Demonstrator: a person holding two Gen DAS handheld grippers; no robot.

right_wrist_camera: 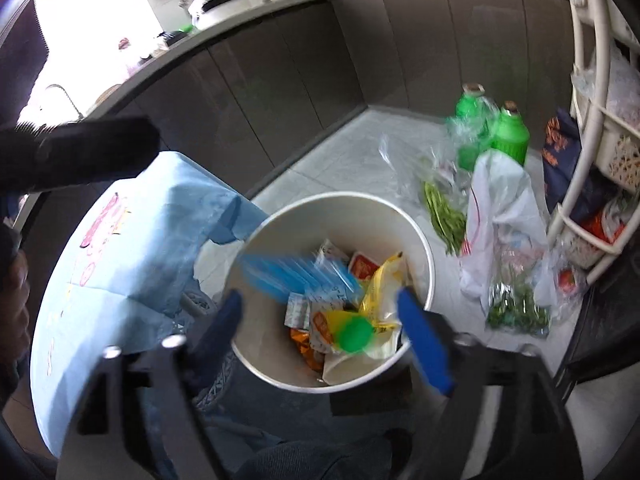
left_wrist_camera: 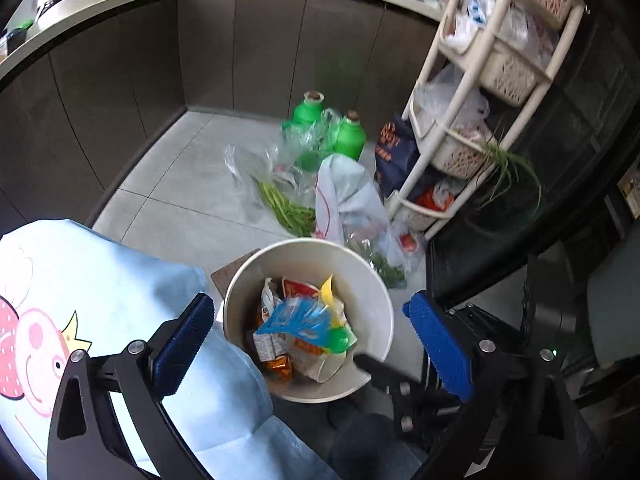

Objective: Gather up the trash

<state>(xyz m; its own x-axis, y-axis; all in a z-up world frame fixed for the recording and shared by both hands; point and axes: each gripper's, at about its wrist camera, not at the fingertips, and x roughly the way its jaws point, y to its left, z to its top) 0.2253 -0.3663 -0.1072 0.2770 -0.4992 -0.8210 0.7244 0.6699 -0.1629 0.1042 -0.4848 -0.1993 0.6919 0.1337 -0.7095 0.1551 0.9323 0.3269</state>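
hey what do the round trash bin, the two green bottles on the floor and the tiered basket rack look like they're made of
Trash bin: probably plastic, possibly coated metal; smooth, matte, off-white wall with no seams showing.
Green bottles: likely plastic; bright, uniform, slightly glossy green with ribbed shoulders.
Basket rack: moulded cream plastic, by its perforated lattice baskets and rounded tubular posts.

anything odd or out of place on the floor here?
Yes. Loose plastic bags of greens lie on the tiles beside the white bin, in front of two green bottles. The bin's own trash sits inside; nothing has spilled over its rim.
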